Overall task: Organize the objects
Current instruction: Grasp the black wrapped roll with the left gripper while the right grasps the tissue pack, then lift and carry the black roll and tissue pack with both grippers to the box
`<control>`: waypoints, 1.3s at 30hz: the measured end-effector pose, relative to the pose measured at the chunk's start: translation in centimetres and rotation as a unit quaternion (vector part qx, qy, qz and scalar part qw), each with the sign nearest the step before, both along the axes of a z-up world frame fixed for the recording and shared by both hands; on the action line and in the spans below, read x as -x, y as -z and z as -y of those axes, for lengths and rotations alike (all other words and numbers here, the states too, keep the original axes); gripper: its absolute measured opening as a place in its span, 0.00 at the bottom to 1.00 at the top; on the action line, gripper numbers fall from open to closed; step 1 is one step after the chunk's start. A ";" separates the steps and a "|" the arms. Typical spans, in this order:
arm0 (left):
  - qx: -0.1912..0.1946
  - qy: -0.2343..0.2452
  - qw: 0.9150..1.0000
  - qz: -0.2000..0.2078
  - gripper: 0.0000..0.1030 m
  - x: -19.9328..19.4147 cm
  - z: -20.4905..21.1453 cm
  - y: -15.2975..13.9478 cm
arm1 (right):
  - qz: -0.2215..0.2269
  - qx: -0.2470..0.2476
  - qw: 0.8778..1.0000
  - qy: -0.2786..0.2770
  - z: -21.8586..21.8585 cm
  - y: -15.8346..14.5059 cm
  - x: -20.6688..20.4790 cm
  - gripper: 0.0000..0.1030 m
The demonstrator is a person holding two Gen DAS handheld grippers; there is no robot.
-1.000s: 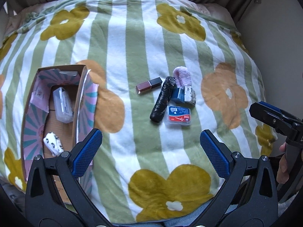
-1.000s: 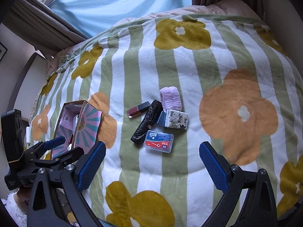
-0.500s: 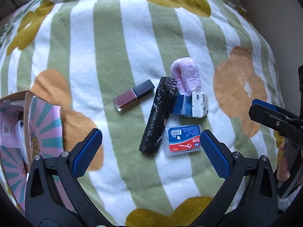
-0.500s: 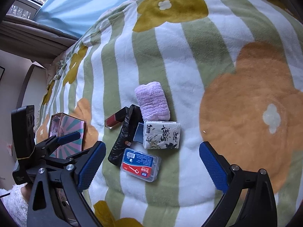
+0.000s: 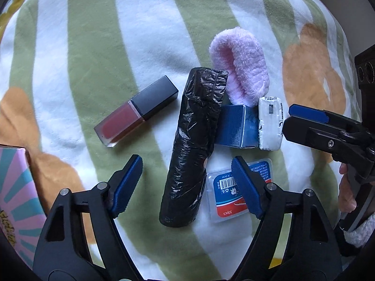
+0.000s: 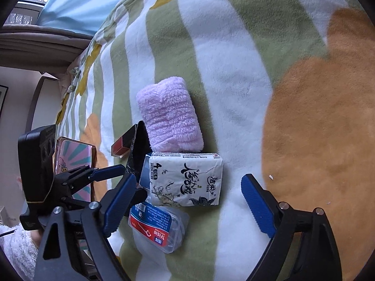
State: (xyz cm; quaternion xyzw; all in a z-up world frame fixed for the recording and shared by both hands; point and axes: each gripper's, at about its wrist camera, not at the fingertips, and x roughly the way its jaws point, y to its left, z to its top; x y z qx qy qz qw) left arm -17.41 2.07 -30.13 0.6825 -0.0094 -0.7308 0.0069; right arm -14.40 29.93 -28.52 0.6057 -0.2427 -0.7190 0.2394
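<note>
A small heap lies on the flowered blanket (image 5: pixel 98 46). My left gripper (image 5: pixel 187 175) points straight down over the black roll of bags (image 5: pixel 194 140); its jaws are closing with the roll's lower end between them, pads clear of it. A red lipstick (image 5: pixel 138 114) lies left of the roll, a blue box (image 5: pixel 236 126) and a pink fluffy band (image 5: pixel 241 68) right of it. My right gripper (image 6: pixel 187 188) straddles the white tissue pack (image 6: pixel 187 180), jaws closing, pads not touching it. A clear floss-pick box (image 6: pixel 159 224) lies just in front.
A cardboard box with a pink and teal striped flap (image 5: pixel 14 187) stands at the left edge of the heap's area. The person's hand (image 5: pixel 346 194) holds the right tool. A window and curtain (image 6: pixel 70 0) lie beyond the bed.
Both grippers have come down close over the heap, which now fills the views. Their jaws have narrowed. The patterned box has slid almost out of the left wrist view.
</note>
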 end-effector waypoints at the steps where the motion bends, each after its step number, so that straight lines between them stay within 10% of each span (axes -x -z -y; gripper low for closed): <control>1: -0.002 0.001 1.000 0.002 0.70 0.1 0.0 0.3 | 0.003 0.004 1.000 0.000 0.0 0.3 0.0 0.83; 13: 0.018 0.040 0.999 0.012 0.29 1.0 -0.2 1.5 | 0.018 -0.002 1.000 0.013 -0.3 1.5 -0.4 0.56; 27: 0.011 0.037 0.999 -0.005 0.27 0.5 0.1 -0.7 | 0.016 -0.032 0.999 0.028 -1.2 -1.2 -1.1 0.56; 39: 0.004 -0.002 0.998 -0.055 0.27 -1.8 0.0 -8.1 | -0.039 -0.102 0.994 0.025 -0.9 -10.8 -2.7 0.56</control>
